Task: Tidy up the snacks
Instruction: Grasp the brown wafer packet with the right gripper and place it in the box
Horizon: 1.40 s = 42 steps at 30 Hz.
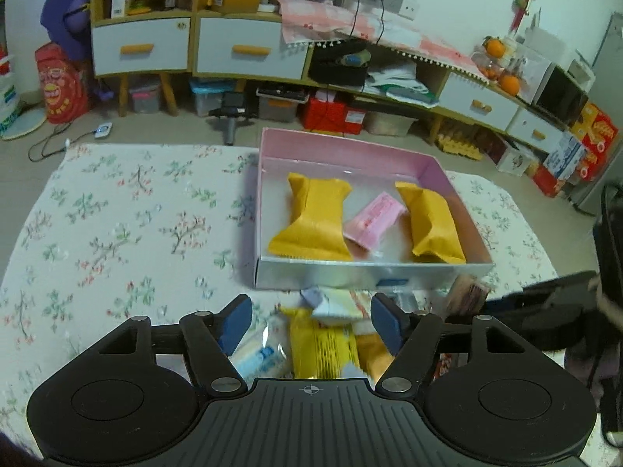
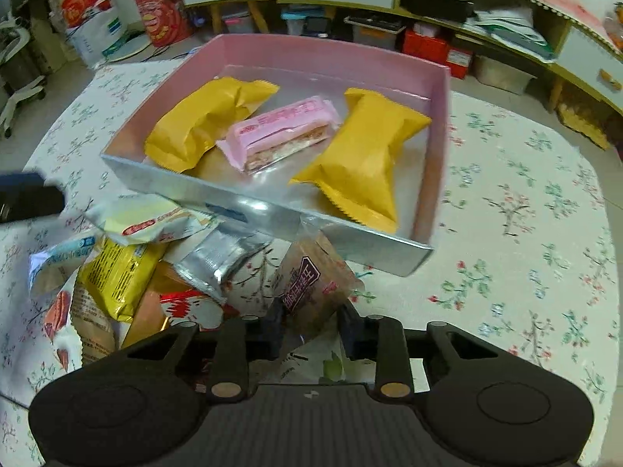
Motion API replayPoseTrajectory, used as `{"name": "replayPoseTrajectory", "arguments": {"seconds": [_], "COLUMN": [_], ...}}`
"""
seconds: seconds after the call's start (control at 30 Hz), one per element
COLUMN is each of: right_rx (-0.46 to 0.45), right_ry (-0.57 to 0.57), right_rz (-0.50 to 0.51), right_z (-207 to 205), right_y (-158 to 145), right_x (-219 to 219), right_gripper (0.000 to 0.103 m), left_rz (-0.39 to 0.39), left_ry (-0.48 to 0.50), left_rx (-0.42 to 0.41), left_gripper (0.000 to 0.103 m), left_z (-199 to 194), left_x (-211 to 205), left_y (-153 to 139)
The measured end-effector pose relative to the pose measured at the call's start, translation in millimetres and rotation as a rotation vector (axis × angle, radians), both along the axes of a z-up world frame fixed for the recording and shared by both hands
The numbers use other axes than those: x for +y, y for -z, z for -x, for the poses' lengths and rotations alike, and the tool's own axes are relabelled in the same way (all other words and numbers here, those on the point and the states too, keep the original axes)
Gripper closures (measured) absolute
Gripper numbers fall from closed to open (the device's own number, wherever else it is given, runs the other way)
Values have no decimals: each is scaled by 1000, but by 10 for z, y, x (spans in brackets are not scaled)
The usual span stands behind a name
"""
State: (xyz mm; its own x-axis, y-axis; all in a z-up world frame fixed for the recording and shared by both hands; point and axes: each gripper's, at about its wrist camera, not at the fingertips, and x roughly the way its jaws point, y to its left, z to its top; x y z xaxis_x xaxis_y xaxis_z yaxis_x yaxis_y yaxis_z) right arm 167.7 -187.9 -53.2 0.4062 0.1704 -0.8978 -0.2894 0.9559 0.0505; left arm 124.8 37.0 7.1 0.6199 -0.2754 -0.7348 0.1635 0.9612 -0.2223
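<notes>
The right gripper (image 2: 309, 332) has its fingers pinched on a brown snack packet (image 2: 311, 284), gripping its near end just in front of the pink box (image 2: 268, 214). To carry this step through well, the packet should be lifted high enough to clear the box's silver front wall, then carried over the bare floor of the box, probably the near right corner or the strip along the back wall, since the middle is already taken. A flimsy wrapper held by one end will likely droop, so keeping it level and letting go low inside the box seems wise.

The left gripper (image 1: 309, 325) has its fingers spread and empty, hovering over the loose pile of snacks (image 1: 323, 338) on the floral table (image 1: 117, 225), on the near side of the box.

The box is shallow, open-topped, pink inside with a shiny silver front. In it lie two yellow packets (image 2: 210, 124), one at each side, and a smaller pink bar (image 2: 284, 132) between them. The held packet is a clear wrapper over something brown, with a dark purple label.
</notes>
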Motion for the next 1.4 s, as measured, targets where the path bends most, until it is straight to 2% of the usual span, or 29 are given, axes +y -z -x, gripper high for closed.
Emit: {"name": "replayPoseTrajectory", "arguments": {"seconds": [0.17, 0.37, 0.53, 0.67, 0.77, 1.03, 1.17, 1.33, 1.4], "right_rx": [-26, -82, -149, -185, -170, -108, -145, -192, -197], "right_ry": [58, 111, 157, 183, 186, 215, 258, 322, 328], "right_rz": [-18, -109, -164, -212, -229, -151, -172, -246, -252], "right_z": [20, 37, -75, -197, -304, -484, -542, -540, -523], "right_y": [-134, -461, -533, -533, -461, -174, -111, -133, -187], "right_x": [-101, -166, -65, 37, 111, 282, 283, 201, 147], "right_gripper": [103, 103, 103, 103, 103, 103, 103, 103, 99], "left_rz": [11, -2, 18, 27, 33, 48, 44, 46, 47], "left_ry": [15, 21, 20, 22, 24, 12, 13, 18, 22], "left_rx": [41, 77, 98, 101, 104, 116, 122, 127, 126], "left_gripper": [34, 34, 34, 34, 34, 34, 34, 34, 34], "left_z": [48, 64, 28, 13, 14, -7, -20, -30, -24], "left_x": [34, 81, 133, 166, 197, 247, 241, 243, 241], "left_y": [142, 220, 233, 225, 228, 240, 251, 254, 246]}}
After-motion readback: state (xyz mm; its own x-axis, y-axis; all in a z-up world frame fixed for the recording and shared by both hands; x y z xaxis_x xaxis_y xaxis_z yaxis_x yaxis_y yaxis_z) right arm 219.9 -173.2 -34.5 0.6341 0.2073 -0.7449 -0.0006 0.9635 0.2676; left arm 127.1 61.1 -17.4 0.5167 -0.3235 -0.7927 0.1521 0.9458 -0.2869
